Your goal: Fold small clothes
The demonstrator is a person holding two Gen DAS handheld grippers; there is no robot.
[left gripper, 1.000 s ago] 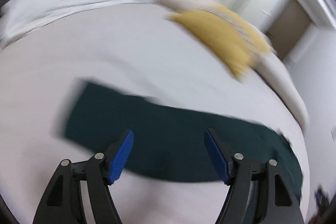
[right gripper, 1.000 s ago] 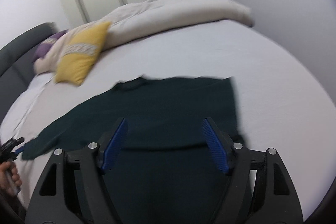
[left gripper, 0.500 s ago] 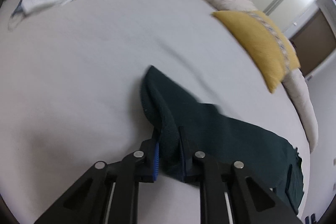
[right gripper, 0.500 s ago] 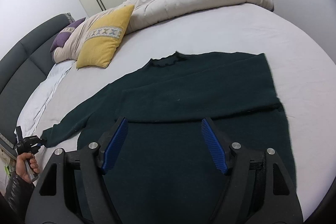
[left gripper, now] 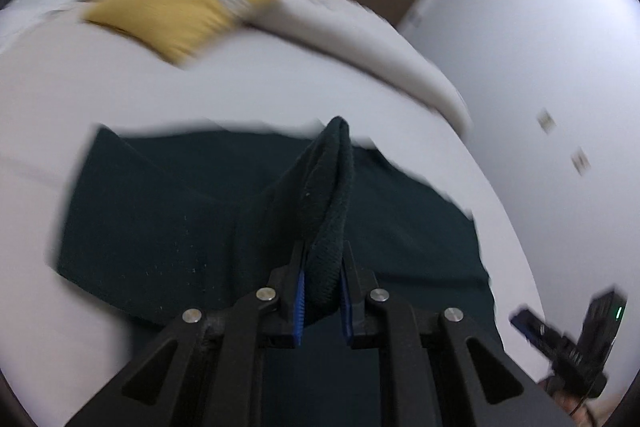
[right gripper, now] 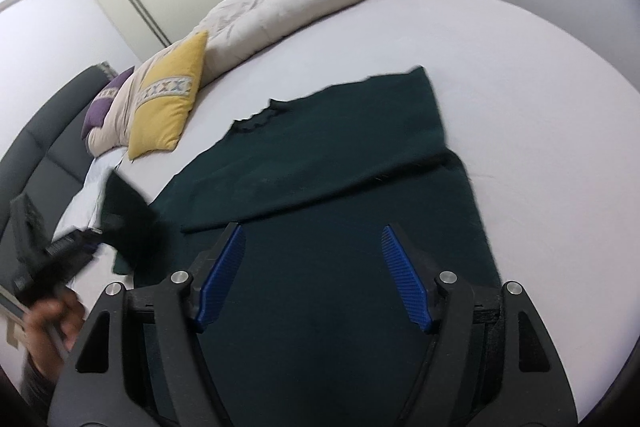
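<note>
Left black two-finger gripper with blue ribbed pads [left gripper: 322,301]: jaws drawn close together, clamped on the ribbed cuff end of the sleeve [left gripper: 326,211] of the dark green knitted sweater [left gripper: 168,223]. The pinched knit stands up between the pads as a narrow doubled fold, coarse rib texture visible, its long axis running straight ahead from the jaws and rising to a rounded tip. Beyond and to both sides of the jaws the sweater body lies flat on the white smooth bed sheet [left gripper: 100,87], roughly rectangular, edges blurred. Farther ahead and left of the jaws: a yellow square cushion [left gripper: 180,11], blurred, then a pale beige quilted duvet [left gripper: 360,39] rolled along the far bed edge. To the right of the jaws, low, the other gripper shows only as a blurred dark shape.

Right black two-finger gripper with blue ribbed pads [right gripper: 312,277]: jaws wide apart, nothing between them, held over the sweater [right gripper: 340,163]. Directly under and ahead of the jaws the sweater lies flat, one layer folded across the body as a broad band; long axis runs from near-left to far-right, ragged neckline on the far edge. Left of the jaws, the lifted sleeve [right gripper: 124,203] hangs from the left gripper [right gripper: 76,247], blurred. Farther left: yellow cushion [right gripper: 168,99] with a patterned band, purple cushion [right gripper: 108,97], dark grey padded headboard [right gripper: 44,143].
</note>
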